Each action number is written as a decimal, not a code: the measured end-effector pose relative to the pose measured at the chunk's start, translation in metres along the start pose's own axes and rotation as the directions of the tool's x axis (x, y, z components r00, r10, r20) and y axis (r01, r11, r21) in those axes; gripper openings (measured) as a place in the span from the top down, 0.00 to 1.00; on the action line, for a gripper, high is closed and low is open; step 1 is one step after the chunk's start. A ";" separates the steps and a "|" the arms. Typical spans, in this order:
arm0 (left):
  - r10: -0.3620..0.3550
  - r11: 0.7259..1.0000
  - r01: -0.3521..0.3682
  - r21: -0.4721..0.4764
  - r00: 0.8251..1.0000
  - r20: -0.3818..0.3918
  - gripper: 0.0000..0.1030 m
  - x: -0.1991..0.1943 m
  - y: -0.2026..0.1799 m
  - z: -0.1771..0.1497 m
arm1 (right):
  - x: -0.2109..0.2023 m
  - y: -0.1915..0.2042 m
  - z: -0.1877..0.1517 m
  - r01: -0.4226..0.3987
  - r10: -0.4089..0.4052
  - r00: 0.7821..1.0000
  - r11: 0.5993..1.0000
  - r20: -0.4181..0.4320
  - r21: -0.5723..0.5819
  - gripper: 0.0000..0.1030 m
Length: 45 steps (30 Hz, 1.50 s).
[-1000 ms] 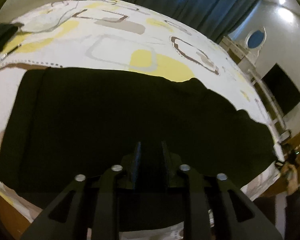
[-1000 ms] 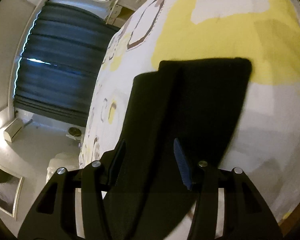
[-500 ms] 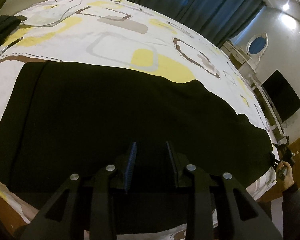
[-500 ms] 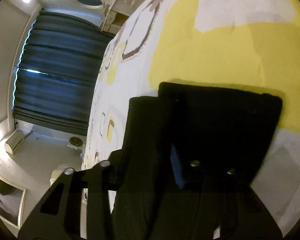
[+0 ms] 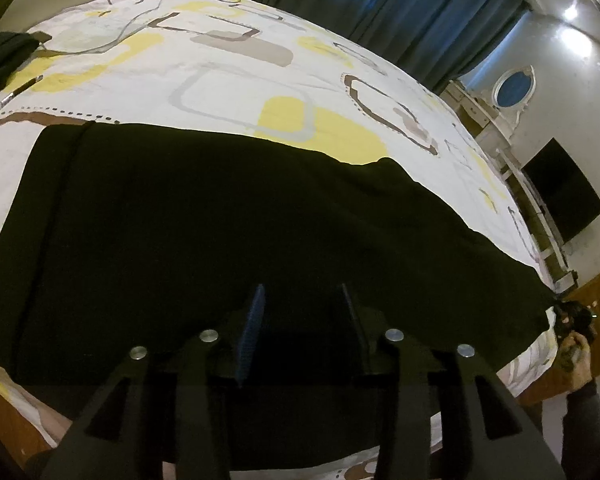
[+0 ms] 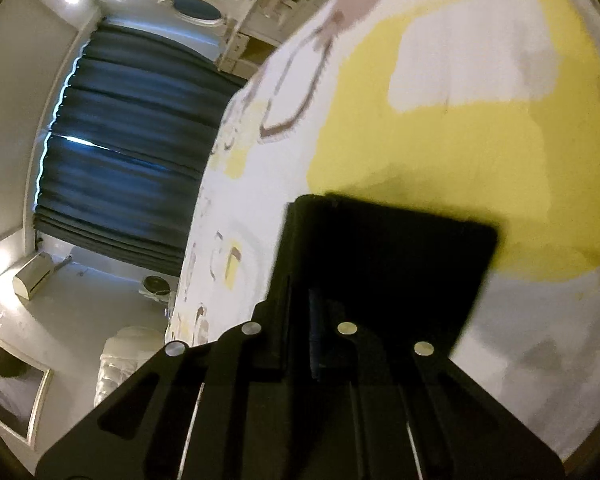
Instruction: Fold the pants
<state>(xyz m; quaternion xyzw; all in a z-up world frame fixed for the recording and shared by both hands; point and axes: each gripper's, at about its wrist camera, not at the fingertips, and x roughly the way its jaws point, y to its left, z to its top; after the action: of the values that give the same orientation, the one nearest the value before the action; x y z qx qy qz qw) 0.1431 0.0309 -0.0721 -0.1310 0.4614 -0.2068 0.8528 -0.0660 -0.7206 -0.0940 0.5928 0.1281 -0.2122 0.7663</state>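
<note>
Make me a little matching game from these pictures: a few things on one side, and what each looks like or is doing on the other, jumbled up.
Things:
1. pants
2. left gripper
3. right gripper
4. curtains

States:
A. fingers nearly together, pinching black cloth
B. hanging dark blue behind the bed
C. fingers apart above the cloth
D. lying black and flat across the patterned bedsheet

Pairs: 1-D, 2-C, 3-A, 4-B

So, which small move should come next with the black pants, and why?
Probably close the left gripper on the near edge of the pants: its jaws stand open over the cloth, while the right gripper looks already shut on the leg end, lifted over the bed.
</note>
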 end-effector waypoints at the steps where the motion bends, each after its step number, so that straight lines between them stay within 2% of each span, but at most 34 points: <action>1: 0.005 1.000 -0.005 0.005 1.000 0.001 0.61 0.000 0.000 -0.001 | -0.006 -0.001 0.001 -0.004 0.004 1.000 1.000 0.004 0.003 0.94; 5: 0.008 1.000 -0.008 0.007 1.000 0.003 0.61 0.000 0.000 -0.001 | -0.026 -0.015 0.004 0.015 -0.015 1.000 1.000 0.013 0.016 0.94; 11: 0.018 1.000 -0.018 0.009 1.000 0.001 0.61 0.000 -0.005 0.000 | -0.025 -0.040 0.002 0.060 -0.060 0.998 0.997 -0.005 0.054 0.94; 16: 0.048 0.999 -0.048 0.020 0.999 0.014 0.61 -0.005 -0.017 -0.002 | -0.017 -0.048 0.002 0.037 -0.034 0.999 0.995 -0.029 0.089 0.93; 19: 0.003 0.999 -0.004 0.042 1.000 0.019 0.61 -0.011 -0.038 -0.005 | -0.014 -0.053 0.004 0.020 -0.016 0.999 0.994 -0.039 0.112 0.89; 20: -0.023 0.998 0.022 0.054 1.000 0.015 0.61 -0.013 -0.050 -0.007 | -0.012 -0.054 0.004 0.013 -0.008 0.999 0.993 -0.048 0.121 0.84; 22: -0.078 0.995 0.078 0.066 0.997 -0.004 0.61 -0.012 -0.071 -0.011 | -0.009 -0.055 0.003 0.008 -0.001 0.998 0.992 -0.055 0.126 0.80; 23: -0.129 0.990 0.131 0.057 0.991 -0.026 0.61 -0.010 -0.087 -0.015 | -0.008 -0.054 0.003 0.006 0.001 0.998 0.992 -0.058 0.125 0.80; 26: -0.270 0.963 0.270 -0.011 0.958 -0.097 0.61 0.000 -0.118 -0.027 | -0.005 -0.054 0.003 0.001 0.008 0.998 0.992 -0.067 0.128 0.79; 28: -0.369 0.928 0.356 -0.111 0.917 -0.151 0.61 0.015 -0.140 -0.040 | -0.004 -0.055 0.004 0.000 0.009 0.997 0.992 -0.072 0.126 0.80; 29: -0.422 0.902 0.392 -0.183 0.890 -0.174 0.61 0.026 -0.150 -0.048 | -0.003 -0.055 0.004 -0.001 0.011 0.997 0.992 -0.075 0.126 0.79; 33: -0.489 0.843 0.405 -0.354 0.851 -0.192 0.61 0.060 -0.180 -0.069 | 0.000 -0.058 0.005 -0.025 0.037 0.996 0.988 -0.082 0.150 0.76; 35: -0.493 0.835 0.398 -0.380 0.848 -0.196 0.61 0.069 -0.195 -0.076 | 0.001 -0.057 0.005 -0.047 0.061 0.995 0.986 -0.081 0.160 0.66; 38: -0.476 0.843 0.385 -0.376 0.859 -0.189 0.61 0.078 -0.212 -0.078 | 0.003 -0.051 0.007 -0.039 0.051 0.995 0.990 -0.090 0.136 0.61; 40: -0.488 0.821 0.381 -0.425 0.855 -0.175 0.61 0.084 -0.217 -0.079 | 0.004 -0.049 0.007 -0.030 0.042 0.994 0.993 -0.098 0.115 0.62; 42: -0.498 0.788 0.372 -0.490 0.853 -0.153 0.61 0.089 -0.218 -0.084 | 0.005 -0.048 0.007 -0.030 0.041 0.994 0.994 -0.099 0.106 0.62; 45: -0.489 0.769 0.352 -0.533 0.862 -0.137 0.61 0.095 -0.219 -0.085 | 0.005 -0.051 0.007 -0.045 0.056 0.993 0.993 -0.101 0.109 0.62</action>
<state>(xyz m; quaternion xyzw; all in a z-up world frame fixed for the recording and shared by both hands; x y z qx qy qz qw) 0.0674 -0.2092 -0.0966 -0.4143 0.5675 -0.2858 0.6516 -0.0865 -0.7388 -0.1377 0.6460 0.1413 -0.1683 0.7310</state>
